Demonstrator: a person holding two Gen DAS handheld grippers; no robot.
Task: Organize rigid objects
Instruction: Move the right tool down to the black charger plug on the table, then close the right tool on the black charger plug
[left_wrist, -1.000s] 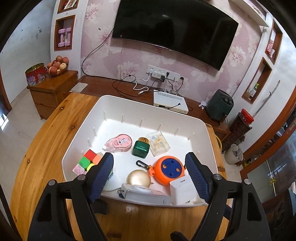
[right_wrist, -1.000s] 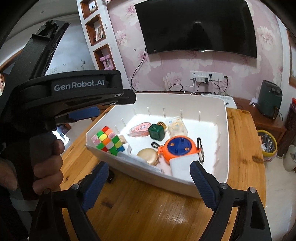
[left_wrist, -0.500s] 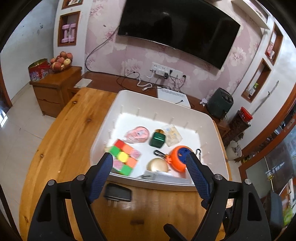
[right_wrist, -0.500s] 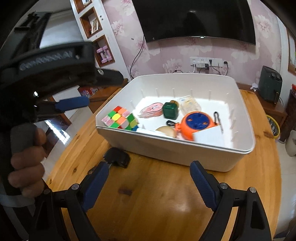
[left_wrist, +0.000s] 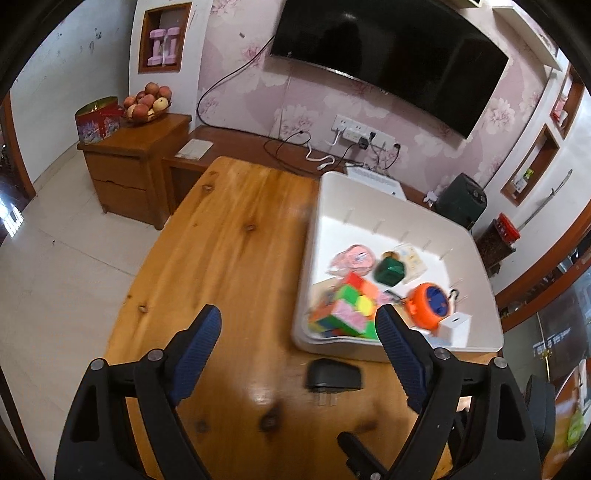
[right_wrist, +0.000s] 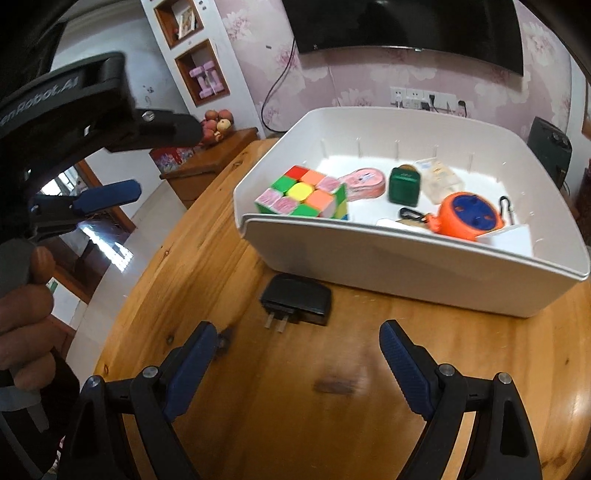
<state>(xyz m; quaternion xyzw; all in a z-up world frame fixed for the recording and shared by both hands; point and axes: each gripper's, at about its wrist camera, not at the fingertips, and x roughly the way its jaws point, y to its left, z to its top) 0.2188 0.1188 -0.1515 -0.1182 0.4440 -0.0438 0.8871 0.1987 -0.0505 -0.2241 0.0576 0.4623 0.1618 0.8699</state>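
A white bin (right_wrist: 406, 258) stands on the wooden table (right_wrist: 295, 406); it also shows in the left wrist view (left_wrist: 369, 349). Inside lie a colourful cube (right_wrist: 304, 195), a pink tape case (right_wrist: 365, 182), a green bottle (right_wrist: 404, 184), an orange reel (right_wrist: 471, 218) and a white block (right_wrist: 509, 240). A black plug adapter (right_wrist: 297, 299) lies on the table in front of the bin, also in the left wrist view (left_wrist: 334, 374). My right gripper (right_wrist: 297, 354) is open and empty just short of the adapter. My left gripper (left_wrist: 297, 341) is open and empty, left of the bin.
A wooden side cabinet (left_wrist: 136, 158) with a fruit bowl (left_wrist: 146, 101) stands beyond the table's far left corner. A TV (left_wrist: 391, 55) hangs on the wall, with cables and a power strip (left_wrist: 354, 131) below it. The table edge drops to tiled floor (left_wrist: 66, 258) on the left.
Both grippers have pulled back from the bin. The left one has swung left over the table. The black adapter has come into view in front of the bin.
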